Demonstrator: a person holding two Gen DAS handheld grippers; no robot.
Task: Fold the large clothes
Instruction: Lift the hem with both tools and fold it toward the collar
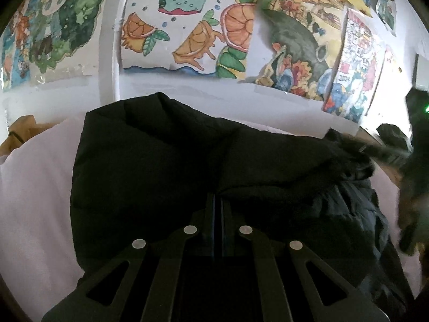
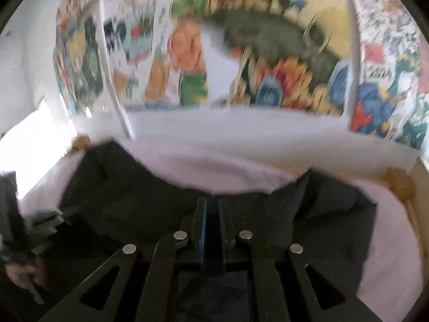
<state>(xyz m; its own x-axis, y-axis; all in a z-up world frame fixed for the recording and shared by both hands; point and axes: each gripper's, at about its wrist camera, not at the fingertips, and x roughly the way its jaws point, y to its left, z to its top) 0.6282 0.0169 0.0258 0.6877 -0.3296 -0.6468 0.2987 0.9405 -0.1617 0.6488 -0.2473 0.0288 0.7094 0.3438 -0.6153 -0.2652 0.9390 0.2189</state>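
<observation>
Black padded jacket (image 1: 187, 166) lies bunched on a pale lilac sheet (image 1: 34, 187), roughly mid-surface, bulky folds stacked toward the wall. Fur-trimmed edge (image 1: 356, 158) at its right side, prob. the hood. In right wrist view the same jacket (image 2: 134, 209) spreads dark under the fingers, sheet (image 2: 214, 166) showing beyond it.

Left gripper (image 1: 217, 201): jaws pressed together, no gap visible. Tips sit over dark fabric; can't tell whether a thin layer is pinched or nothing at all. Right gripper (image 2: 211, 209): jaws near-closed, narrow slit between the blue pads (image 2: 203, 230); black on black in there, so whether cloth is caught is unclear. Right wrist view smeared w/ motion blur.

Risks, as judged:
- Padded fabric is slick + springy. If either grip is only a thin pinch, a sideways pull prob. slips it out and the fold flops back.
- Bulk already heaped. Dragging one side w/o the other anchoring could slide the whole jacket across the sheet instead of folding it.
- Sheet loose; may ruck up and travel w/ the jacket.
- Fur trim could snag or get tucked unevenly, leaving a lumpy fold.
- Both tools close together at jacket's right side; the other tool (image 1: 413, 187) looms at the left view's edge. Collision possible.

Beyond: wall covered in taped children's drawings (image 1: 187, 26); brown paper (image 1: 21, 131) at the sheet's far-left corner.
</observation>
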